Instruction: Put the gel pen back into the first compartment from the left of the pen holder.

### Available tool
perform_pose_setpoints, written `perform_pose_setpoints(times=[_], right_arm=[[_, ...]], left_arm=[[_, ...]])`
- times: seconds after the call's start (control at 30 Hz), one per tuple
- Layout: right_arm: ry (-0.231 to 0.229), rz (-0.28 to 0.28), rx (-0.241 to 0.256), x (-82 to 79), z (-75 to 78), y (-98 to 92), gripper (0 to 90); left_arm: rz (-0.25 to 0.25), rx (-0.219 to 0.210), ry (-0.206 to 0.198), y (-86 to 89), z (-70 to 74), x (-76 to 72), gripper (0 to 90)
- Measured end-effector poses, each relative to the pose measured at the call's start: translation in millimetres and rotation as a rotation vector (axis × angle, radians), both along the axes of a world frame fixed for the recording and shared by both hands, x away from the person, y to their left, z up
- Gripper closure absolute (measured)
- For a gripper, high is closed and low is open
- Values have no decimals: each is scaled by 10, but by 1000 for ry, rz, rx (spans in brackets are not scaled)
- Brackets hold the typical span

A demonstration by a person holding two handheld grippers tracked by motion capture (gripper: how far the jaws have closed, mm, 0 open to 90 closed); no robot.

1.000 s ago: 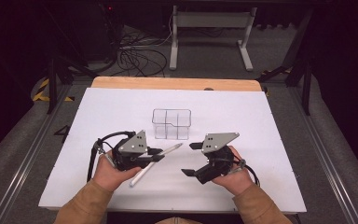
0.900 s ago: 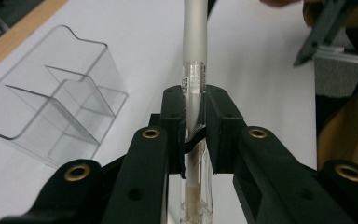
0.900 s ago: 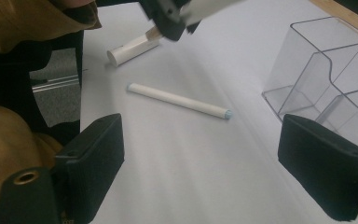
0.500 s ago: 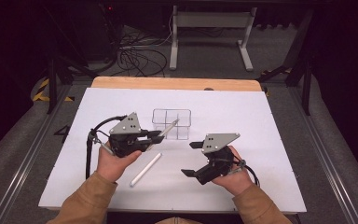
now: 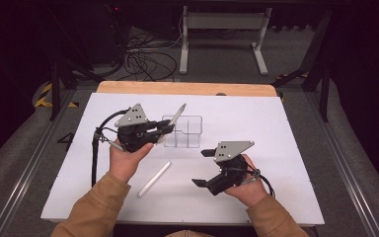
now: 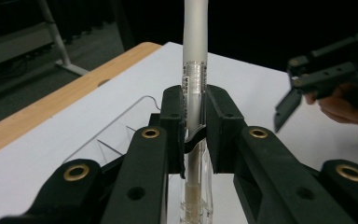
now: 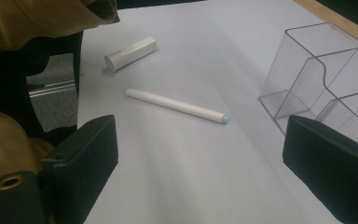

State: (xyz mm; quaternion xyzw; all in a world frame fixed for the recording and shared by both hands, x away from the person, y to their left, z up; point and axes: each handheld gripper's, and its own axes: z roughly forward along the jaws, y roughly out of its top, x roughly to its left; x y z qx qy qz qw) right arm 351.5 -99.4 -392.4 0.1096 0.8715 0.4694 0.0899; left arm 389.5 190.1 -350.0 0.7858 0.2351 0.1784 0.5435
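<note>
Pen lifted over the clear organizer

The left tool [image 5: 165,129] pinches a pen [image 6: 195,88] just above the clear organizer [image 5: 190,132] near the counter's [image 5: 296,123] middle. A white pen [image 5: 154,178] lies loose toward the near edge, between the hands. The right tool [image 5: 203,168], jaws spread and holding nothing, hovers toward the near right corner.

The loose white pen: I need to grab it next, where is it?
In the high view, the white pen lies on the table between both hands, near the clear organizer.

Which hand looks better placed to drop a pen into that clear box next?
Probably the left: its gripper already clamps a pen beside the clear box. The right gripper is open, holding nothing.
</note>
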Motion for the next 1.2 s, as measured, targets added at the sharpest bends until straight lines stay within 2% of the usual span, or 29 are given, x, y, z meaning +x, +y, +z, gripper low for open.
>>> perform_pose_setpoints(times=[0.27,0.37,0.67,0.9,1.2], right_arm=[[-1,-1,-1,1,-5,2,104],[-1,-1,-1,1,-5,2,103],[0,3,-2,-2,-8,4,103],[0,3,1,3,-3,-11,103],[0,6,5,0,1,-13,103]], left_arm=[[65,-50,-17,-26,-56,200,785],[77,-77,-10,-34,-92,284,785],[113,-105,-18,-87,-209,493,785],[149,-101,-22,-102,-269,579,785],[172,-105,-24,-117,-344,683,784]])
